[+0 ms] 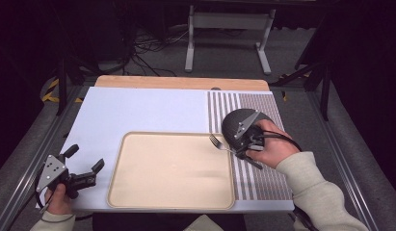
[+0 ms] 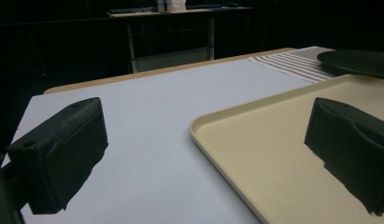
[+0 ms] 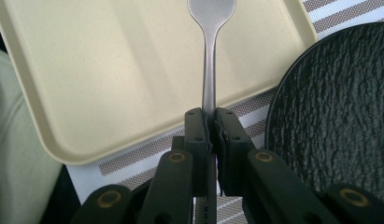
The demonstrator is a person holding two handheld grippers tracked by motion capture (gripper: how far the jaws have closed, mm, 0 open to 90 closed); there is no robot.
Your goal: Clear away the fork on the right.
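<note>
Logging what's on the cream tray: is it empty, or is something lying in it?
Empty. The tray shows bare; the fork merely reaches over its right rim, held in the right tongs.

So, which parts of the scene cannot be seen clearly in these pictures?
- Fork: in the right gripper view the top edge cuts off its tines, and the right gripper, shut on the handle, covers the handle's end.
- Black plate: the right gripper view's right edge cuts it off; in the high view the gripper and hand hide most of it.
- Tray: the left gripper view's edges cut it off, and the left gripper's open jaws cover part.
</note>
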